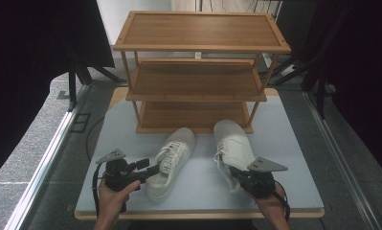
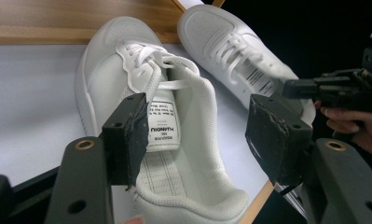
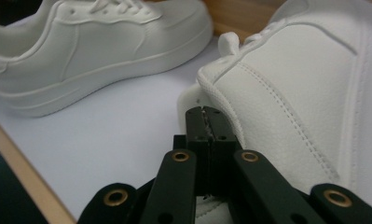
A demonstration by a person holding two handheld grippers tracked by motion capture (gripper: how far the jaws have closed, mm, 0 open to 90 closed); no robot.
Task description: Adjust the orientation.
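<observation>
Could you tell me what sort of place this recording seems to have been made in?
Probably a lab or studio data-collection station, not a home: a pale tabletop ringed by black curtains, with metal floor rails, and a staged wooden shoe rack with two white sneakers.

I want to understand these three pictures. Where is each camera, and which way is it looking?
High view: above the person's side, looking forward and down at the wooden shoe rack; both forearms show.
Left gripper view: rides the left gripper, looking into the left white sneaker; its open jaws straddle the shoe's opening.
Right gripper view: rides the right gripper, low at the right white sneaker; its jaws are shut.
All views share both sneakers.
</observation>
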